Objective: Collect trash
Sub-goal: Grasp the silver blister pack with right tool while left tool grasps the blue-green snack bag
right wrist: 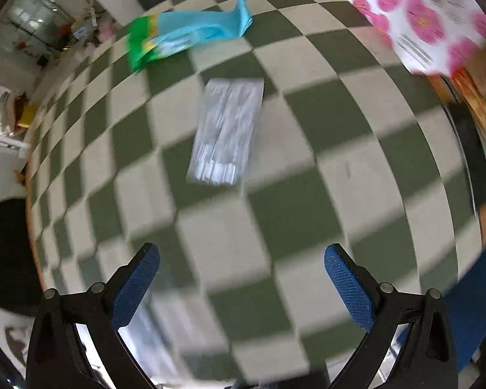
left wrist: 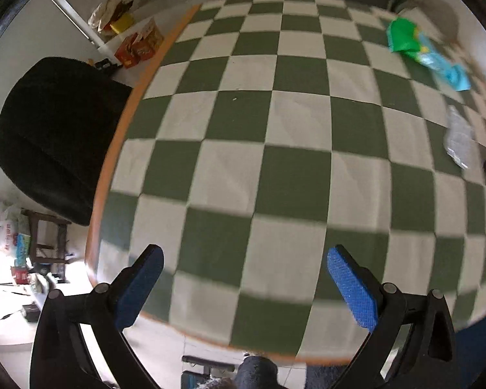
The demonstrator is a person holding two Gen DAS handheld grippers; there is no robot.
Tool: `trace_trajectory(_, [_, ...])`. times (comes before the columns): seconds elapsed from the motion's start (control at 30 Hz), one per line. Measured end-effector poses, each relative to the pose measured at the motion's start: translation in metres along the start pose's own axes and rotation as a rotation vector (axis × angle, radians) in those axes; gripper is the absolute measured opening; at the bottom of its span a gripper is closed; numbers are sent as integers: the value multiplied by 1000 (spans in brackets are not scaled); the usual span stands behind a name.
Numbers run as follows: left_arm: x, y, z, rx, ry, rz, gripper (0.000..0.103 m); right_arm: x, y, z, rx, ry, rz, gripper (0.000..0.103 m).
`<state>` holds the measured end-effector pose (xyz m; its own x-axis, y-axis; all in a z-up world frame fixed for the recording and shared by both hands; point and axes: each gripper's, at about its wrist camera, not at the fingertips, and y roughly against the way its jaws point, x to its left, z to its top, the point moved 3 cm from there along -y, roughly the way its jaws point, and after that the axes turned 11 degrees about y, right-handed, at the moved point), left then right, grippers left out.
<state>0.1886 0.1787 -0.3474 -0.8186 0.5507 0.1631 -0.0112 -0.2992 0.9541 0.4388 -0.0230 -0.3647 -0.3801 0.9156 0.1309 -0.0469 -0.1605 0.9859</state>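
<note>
A clear plastic packet (right wrist: pixel 226 129) lies flat on the green and white checked table (right wrist: pixel 291 194), ahead of my right gripper (right wrist: pixel 241 253), which is open and holds nothing. Farther back lies a green and light blue wrapper (right wrist: pixel 184 35). In the left wrist view the same wrapper (left wrist: pixel 418 45) and the clear packet (left wrist: pixel 458 136) appear far to the right. My left gripper (left wrist: pixel 244 253) is open and empty above bare checked cloth (left wrist: pixel 243 162) near the table's front edge.
A white box with pink flowers (right wrist: pixel 427 16) stands at the table's far right. A black chair (left wrist: pixel 52 136) sits beside the left edge. Cardboard boxes (left wrist: pixel 139 45) and bags lie on the floor beyond. A person's knee (left wrist: pixel 256 372) shows below the table edge.
</note>
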Motion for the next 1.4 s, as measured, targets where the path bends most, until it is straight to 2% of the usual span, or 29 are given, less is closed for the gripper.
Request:
trace_trajectory(0.1, [-24,-17,22,28,-16,43,103,-8,-37,54,33,-7,-16,95])
trace_trajectory(0.17, [-37,-22,35,56,-19,37,103,-5,-56,74,34,19,-39,87])
trace_trajectory(0.2, [-43,-22,41,58,-18,34,103,-1,-65,81,44,48,-61,89])
trace_trajectory(0.3, [-64,-21,59,53,-47,28,103,23,-68,87,2,176,-119,71])
trace_trajectory(0.37, [-82,-20,71,35,-107,29,103,36,-71,84,-5,251,-152,70])
trace_trajectory(0.47, [-119,-5,92,-48,-264,0,103,29,-70,84,10,283,-140,66])
trace_trajectory(0.5, [-135,3,100,-84,-341,-24,103,18,-66,85,14,263,-112,57])
trace_trajectory(0.6, [-190,24,123,-195,-599,-44,103,-24,-58,92,46,190,-81,58])
trace_trajectory(0.63, [-203,28,129,-215,-656,-50,103,-38,-58,95,58,164,-72,58])
trace_trajectory(0.67, [-228,34,139,-252,-762,-50,103,-58,-58,100,69,127,-70,58])
trace_trajectory(0.77, [-283,38,153,-290,-1006,-51,103,-103,-55,113,63,48,-100,57])
trace_trajectory(0.83, [-311,33,157,-279,-1127,-52,103,-124,-52,119,54,-11,-83,44])
trace_trajectory(0.87, [-325,28,161,-274,-1190,-41,103,-134,-51,122,55,-47,-59,42])
trace_trajectory(0.93, [-356,16,162,-253,-1325,-22,103,-146,-51,127,54,-92,-41,42])
trace_trajectory(1.03, [-378,-7,157,-203,-1500,12,103,-152,-55,130,83,-123,-3,45])
trace_trajectory(1.1, [-382,-22,151,-160,-1587,31,103,-158,-57,134,104,-130,24,53])
trace_trajectory(1.13, [-384,-28,149,-137,-1624,45,103,-158,-58,135,113,-139,30,65])
trace_trajectory(1.17, [-385,-37,147,-123,-1657,68,103,-159,-58,137,117,-144,28,72])
trace_trajectory(1.23, [-390,-46,144,-96,-1684,94,103,-159,-60,138,123,-145,24,73])
trace_trajectory(1.27, [-395,-43,144,-87,-1683,51,103,-158,-63,137,133,-148,27,76])
trace_trajectory(1.33, [-402,-41,147,-51,-1634,13,102,-155,-66,138,126,-146,22,77])
trace_trajectory(1.4, [-405,-36,146,-29,-1579,-37,95,-160,-64,140,114,-135,-5,77])
